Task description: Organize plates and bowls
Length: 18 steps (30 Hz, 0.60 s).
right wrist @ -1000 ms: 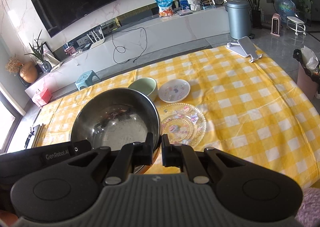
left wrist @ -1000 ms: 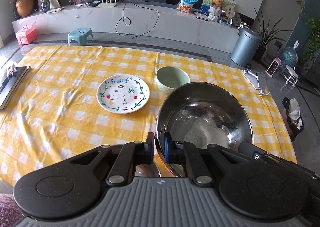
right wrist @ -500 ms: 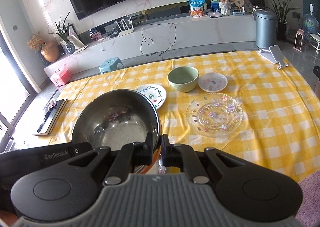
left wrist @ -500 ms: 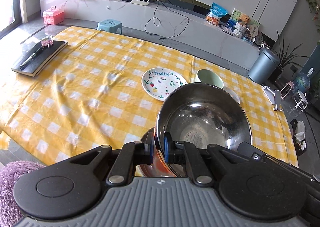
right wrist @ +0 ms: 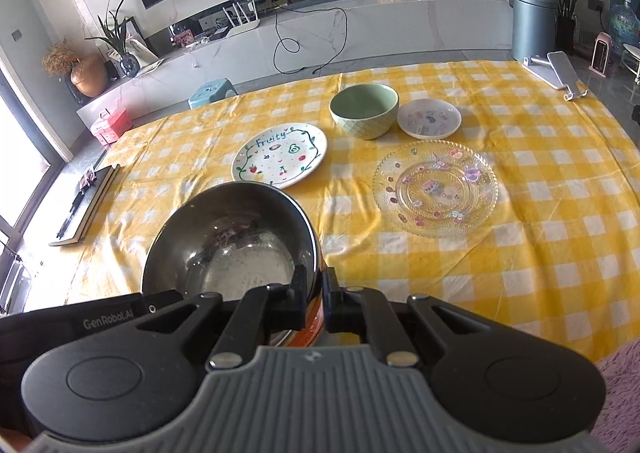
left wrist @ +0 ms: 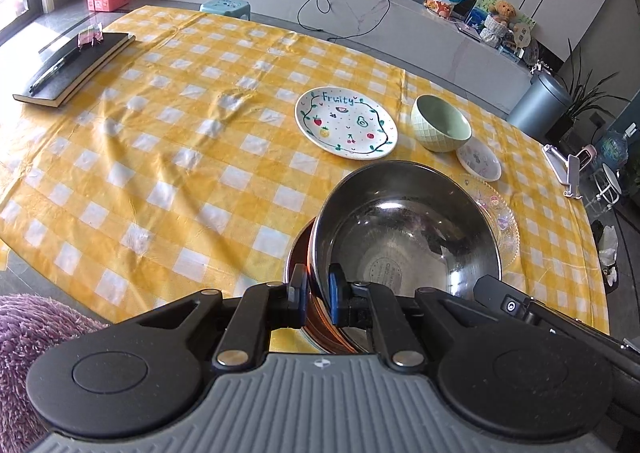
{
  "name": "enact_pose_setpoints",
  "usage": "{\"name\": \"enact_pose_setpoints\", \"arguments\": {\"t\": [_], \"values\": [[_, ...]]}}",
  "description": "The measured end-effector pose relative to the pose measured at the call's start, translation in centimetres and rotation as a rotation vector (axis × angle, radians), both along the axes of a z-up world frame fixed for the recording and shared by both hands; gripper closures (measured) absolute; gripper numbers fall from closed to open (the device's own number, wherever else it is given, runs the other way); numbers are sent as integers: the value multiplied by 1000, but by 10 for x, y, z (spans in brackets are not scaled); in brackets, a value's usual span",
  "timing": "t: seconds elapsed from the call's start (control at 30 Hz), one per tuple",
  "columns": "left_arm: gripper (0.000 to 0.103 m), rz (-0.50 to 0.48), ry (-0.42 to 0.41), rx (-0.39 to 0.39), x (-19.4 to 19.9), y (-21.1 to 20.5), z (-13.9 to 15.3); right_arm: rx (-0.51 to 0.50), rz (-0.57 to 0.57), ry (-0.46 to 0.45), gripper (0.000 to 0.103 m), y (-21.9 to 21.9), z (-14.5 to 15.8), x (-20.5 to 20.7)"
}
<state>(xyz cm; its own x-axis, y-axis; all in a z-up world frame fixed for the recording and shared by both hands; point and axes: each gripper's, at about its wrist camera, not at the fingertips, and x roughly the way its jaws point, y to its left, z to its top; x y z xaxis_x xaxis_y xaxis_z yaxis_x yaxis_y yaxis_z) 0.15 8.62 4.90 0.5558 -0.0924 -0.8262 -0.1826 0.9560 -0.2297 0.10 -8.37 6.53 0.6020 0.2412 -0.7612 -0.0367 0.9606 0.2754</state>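
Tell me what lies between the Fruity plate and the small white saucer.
The green bowl sits between the Fruity plate and the small white saucer, close beside the saucer; the right wrist view shows it best.

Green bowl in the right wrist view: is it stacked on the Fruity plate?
No. The green bowl sits directly on the tablecloth, apart from the Fruity plate beside it.

The desk is covered edge to edge by a yellow-and-white checked cloth. Taking the green bowl as the landmark: a small white saucer is set just to its right, the "Fruity" plate sits to its near left, and a clear glass plate is laid nearer the camera. A dark notebook is parked far left; a phone stand is seen far right.
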Motion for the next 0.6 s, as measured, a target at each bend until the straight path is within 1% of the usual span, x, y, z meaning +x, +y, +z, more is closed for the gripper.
{"name": "enact_pose_setpoints", "arguments": {"t": [0.37, 0.6], "values": [[91, 11, 39, -3, 7, 3, -15, 13, 3, 47, 98, 0, -19, 12], [91, 10, 51, 18, 11, 3, -20, 18, 5, 60, 98, 1, -25, 15]]}}
